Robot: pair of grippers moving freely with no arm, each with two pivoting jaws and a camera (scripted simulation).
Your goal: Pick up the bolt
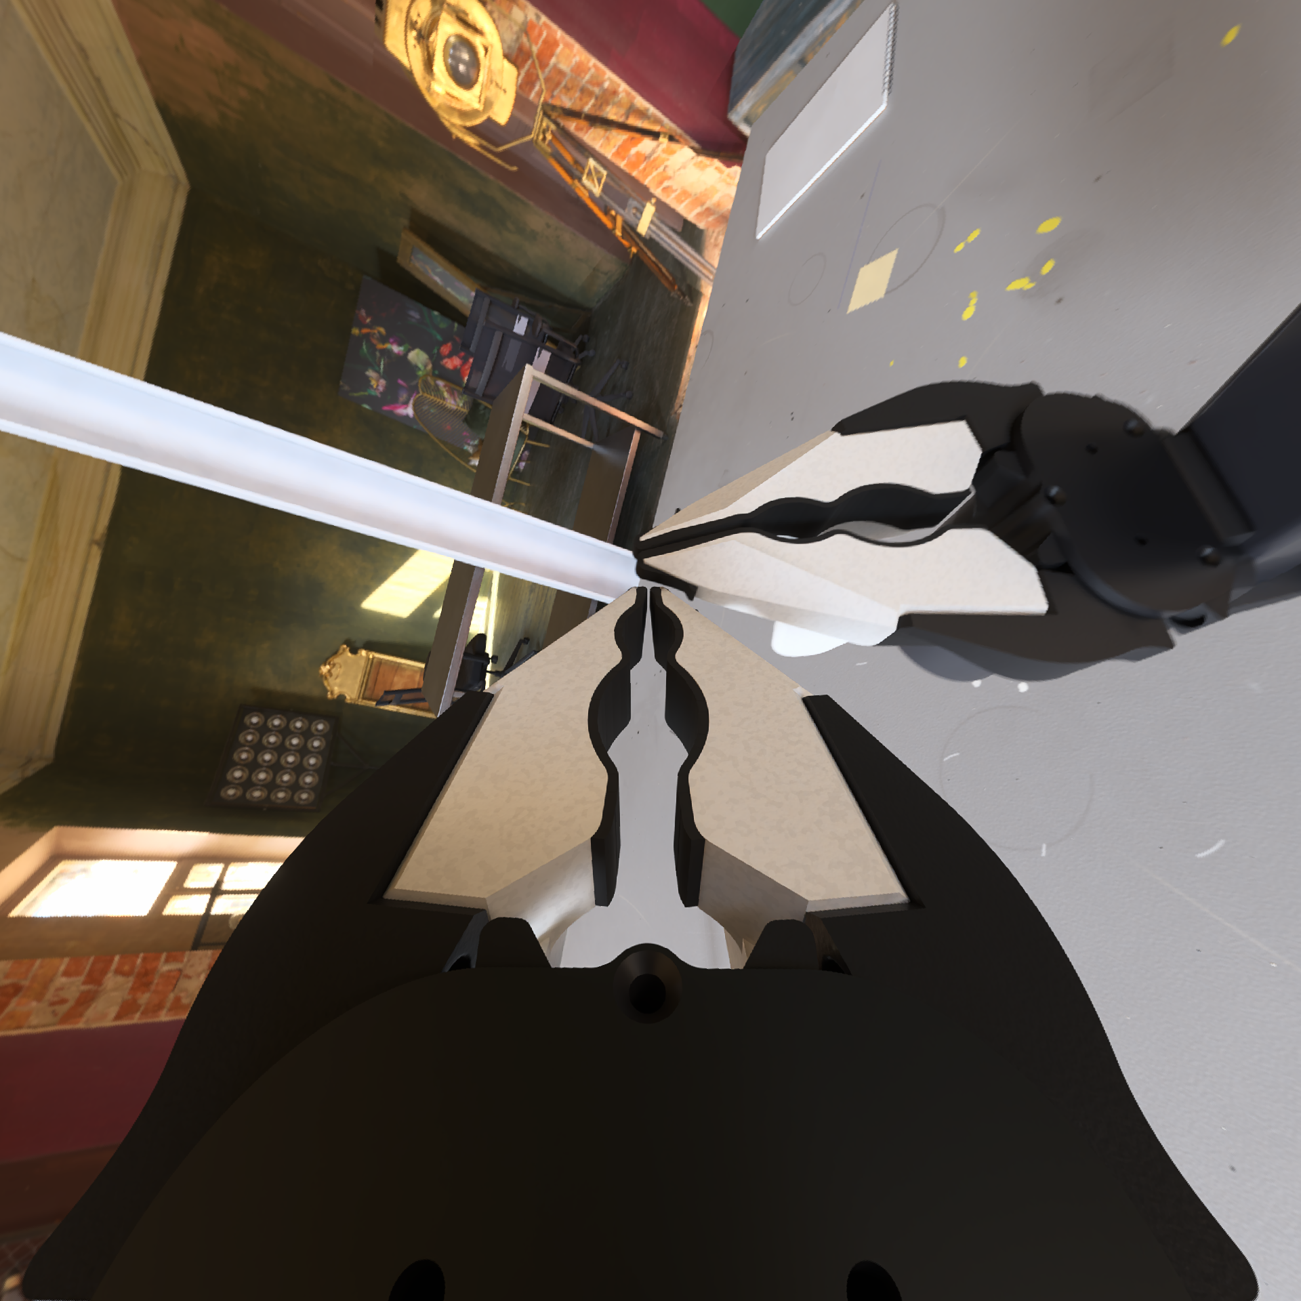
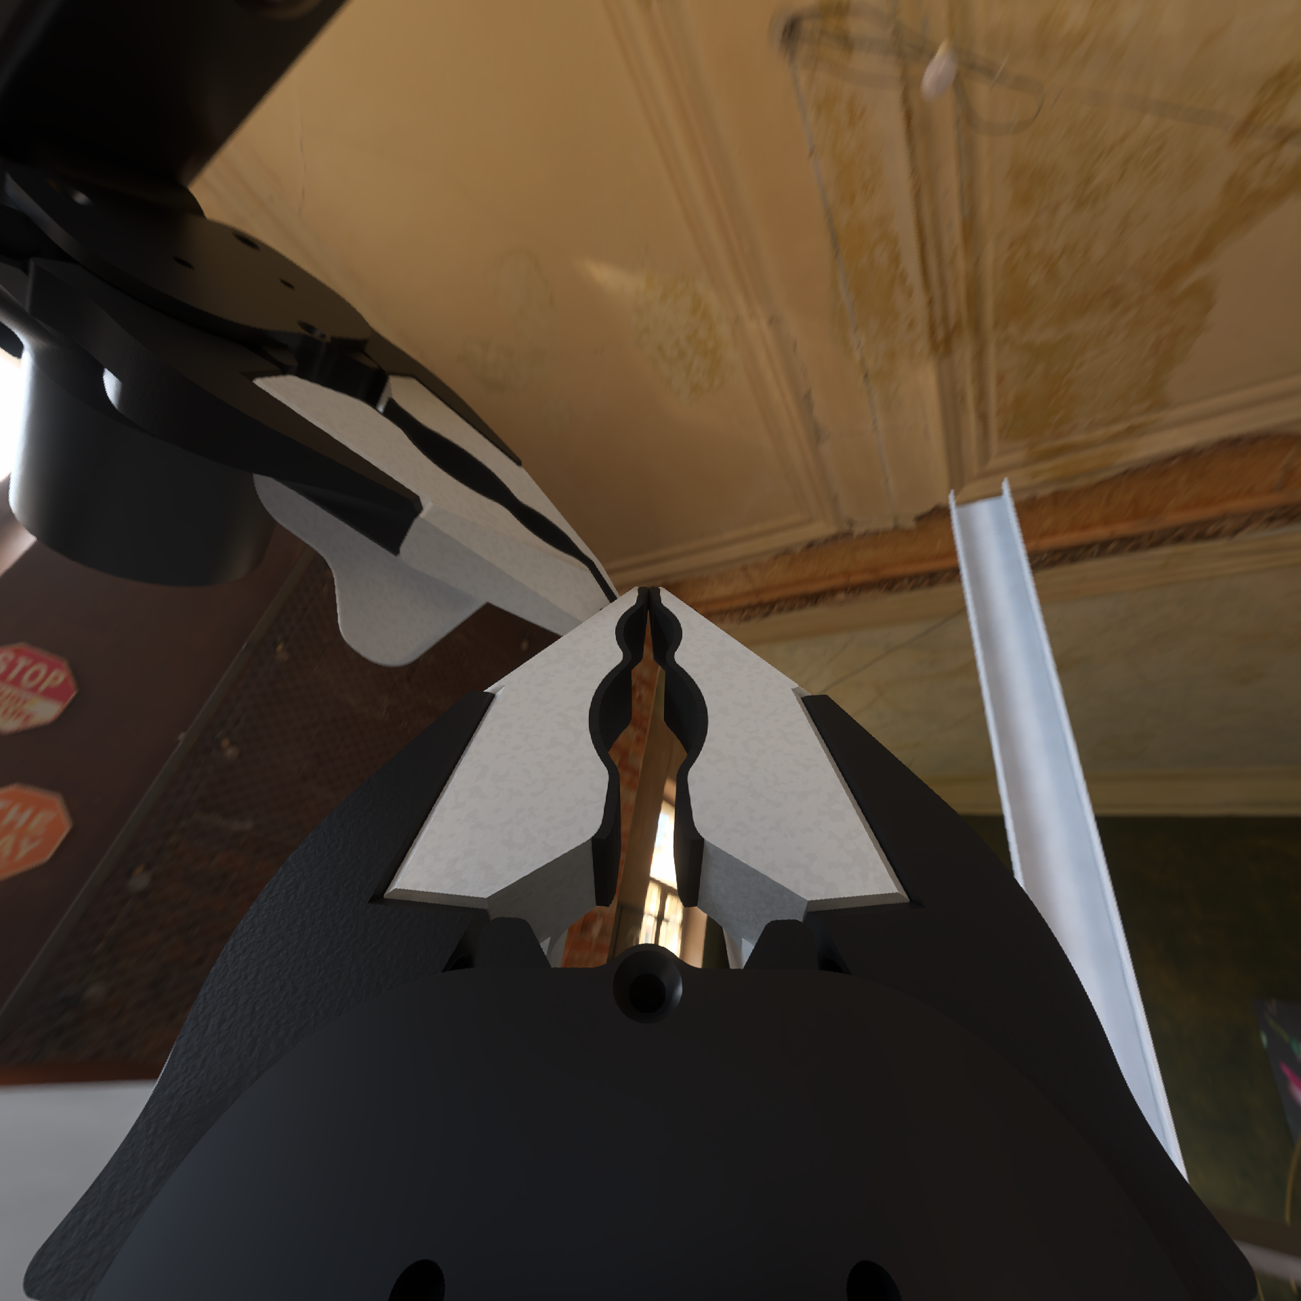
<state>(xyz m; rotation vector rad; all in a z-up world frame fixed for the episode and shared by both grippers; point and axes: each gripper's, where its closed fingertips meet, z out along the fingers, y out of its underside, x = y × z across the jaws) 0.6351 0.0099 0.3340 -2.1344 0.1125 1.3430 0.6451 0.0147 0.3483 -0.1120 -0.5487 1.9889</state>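
Both grippers, left (image 1: 646, 591) and right (image 2: 648, 591), are seen closed, tip to tip, nothing visibly gripped. No bolt is shown; presumably small, rigid, slippery, best pinched across its shank.

Dark green wall (image 1: 232, 296), brick strip (image 1: 84, 985), lit window (image 1: 91, 887).

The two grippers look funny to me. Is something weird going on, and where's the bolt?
Yes. The left gripper and right gripper are both shut, tips nearly meeting, yet no bolt shows in either view. The right one points up at the ceiling, away from the grey table. Yellow specks dot the tabletop like spilled paint.
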